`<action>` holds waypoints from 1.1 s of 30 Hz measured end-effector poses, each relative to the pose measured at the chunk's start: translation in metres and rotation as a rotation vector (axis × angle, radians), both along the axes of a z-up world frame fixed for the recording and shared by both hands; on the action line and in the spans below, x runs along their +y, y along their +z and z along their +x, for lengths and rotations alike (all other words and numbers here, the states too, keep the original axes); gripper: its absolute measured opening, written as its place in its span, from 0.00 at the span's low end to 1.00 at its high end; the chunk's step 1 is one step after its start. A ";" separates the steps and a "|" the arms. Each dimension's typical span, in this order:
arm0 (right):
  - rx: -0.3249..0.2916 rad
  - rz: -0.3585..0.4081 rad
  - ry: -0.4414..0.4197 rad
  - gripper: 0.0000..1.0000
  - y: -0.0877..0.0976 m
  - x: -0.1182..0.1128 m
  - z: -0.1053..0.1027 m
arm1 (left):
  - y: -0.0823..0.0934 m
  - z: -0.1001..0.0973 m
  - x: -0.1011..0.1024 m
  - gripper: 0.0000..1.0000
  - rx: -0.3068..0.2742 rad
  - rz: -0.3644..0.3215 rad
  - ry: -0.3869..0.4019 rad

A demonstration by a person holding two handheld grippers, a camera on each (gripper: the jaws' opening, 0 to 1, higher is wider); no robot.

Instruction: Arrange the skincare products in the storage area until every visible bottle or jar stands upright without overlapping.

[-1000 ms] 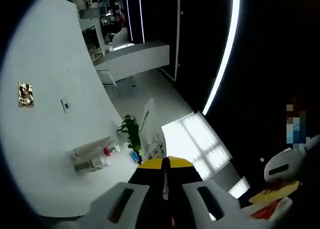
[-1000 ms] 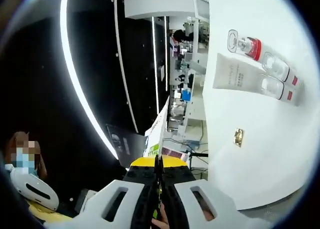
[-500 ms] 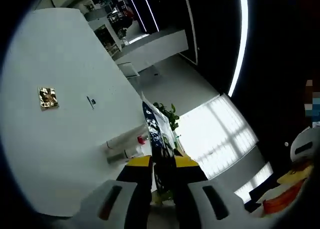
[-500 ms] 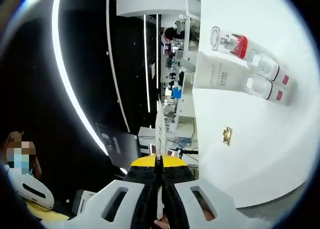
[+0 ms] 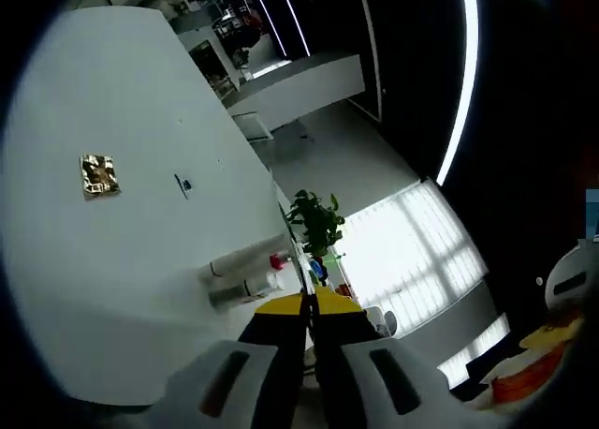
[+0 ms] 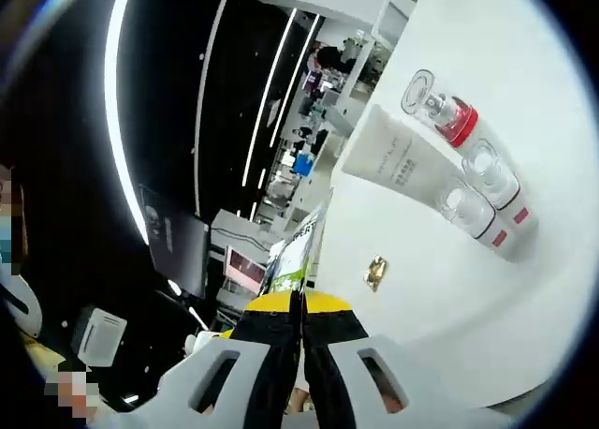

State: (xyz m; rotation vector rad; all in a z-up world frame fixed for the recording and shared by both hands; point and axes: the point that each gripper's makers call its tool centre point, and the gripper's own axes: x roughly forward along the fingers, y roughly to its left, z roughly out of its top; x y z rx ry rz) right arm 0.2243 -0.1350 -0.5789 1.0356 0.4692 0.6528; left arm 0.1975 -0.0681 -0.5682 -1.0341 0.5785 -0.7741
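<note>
Comparing with half a second ago, the left gripper (image 5: 310,328) view has rolled slightly, so the potted plant (image 5: 316,221) now stands clear above the jaws, where a blue printed card stood in front of it before; the jaws are pressed together with nothing between them, as before. The right gripper (image 6: 299,328) view has tilted, setting the products on a diagonal, and its jaws too stay closed and empty.

In the right gripper view a white tube (image 6: 386,157), a clear bottle with a red collar (image 6: 438,107) and two clear-capped bottles (image 6: 487,197) lie together on the white table (image 6: 487,317), the tube touching the bottles. A small gold square (image 6: 375,272) lies apart from them, nearer the gripper. In the left gripper view the same group (image 5: 245,273) shows small and blurred near the table's edge, possibly lying flat.

Beyond the table are a dark wall with bright light strips (image 5: 460,84), white counters (image 5: 295,84) and distant shelves.
</note>
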 end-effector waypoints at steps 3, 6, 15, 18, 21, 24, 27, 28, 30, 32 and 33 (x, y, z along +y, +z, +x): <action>-0.089 -0.083 0.023 0.04 0.000 -0.002 0.001 | -0.002 0.002 -0.001 0.00 -0.001 -0.003 0.006; -0.132 -0.144 0.049 0.11 -0.002 -0.002 0.000 | -0.003 0.004 -0.002 0.00 -0.003 -0.002 0.011; -0.291 -0.221 0.164 0.57 0.011 0.005 -0.014 | -0.013 0.014 -0.004 0.00 0.012 -0.005 0.043; -0.320 -0.227 0.185 0.75 0.014 0.007 -0.018 | -0.015 0.018 -0.004 0.00 0.018 -0.006 0.052; -0.346 -0.280 0.214 0.82 0.011 0.007 -0.021 | -0.018 0.021 -0.005 0.00 0.024 -0.005 0.060; -0.358 -0.329 0.244 0.82 0.006 0.006 -0.025 | -0.025 0.023 -0.005 0.00 0.032 0.018 0.063; -0.356 -0.361 0.250 0.86 0.000 0.004 -0.026 | -0.031 0.023 -0.005 0.00 0.041 0.018 0.066; -0.358 -0.369 0.250 0.88 0.000 0.003 -0.026 | -0.032 0.023 -0.005 0.00 0.044 0.020 0.067; -0.364 -0.393 0.247 0.91 -0.004 -0.001 -0.026 | -0.035 0.024 -0.005 0.00 0.052 0.020 0.067; -0.356 -0.411 0.249 0.94 -0.008 -0.003 -0.027 | -0.037 0.024 -0.005 0.00 0.056 0.024 0.067; -0.355 -0.417 0.244 0.95 -0.009 -0.006 -0.027 | -0.039 0.024 -0.005 0.00 0.059 0.027 0.068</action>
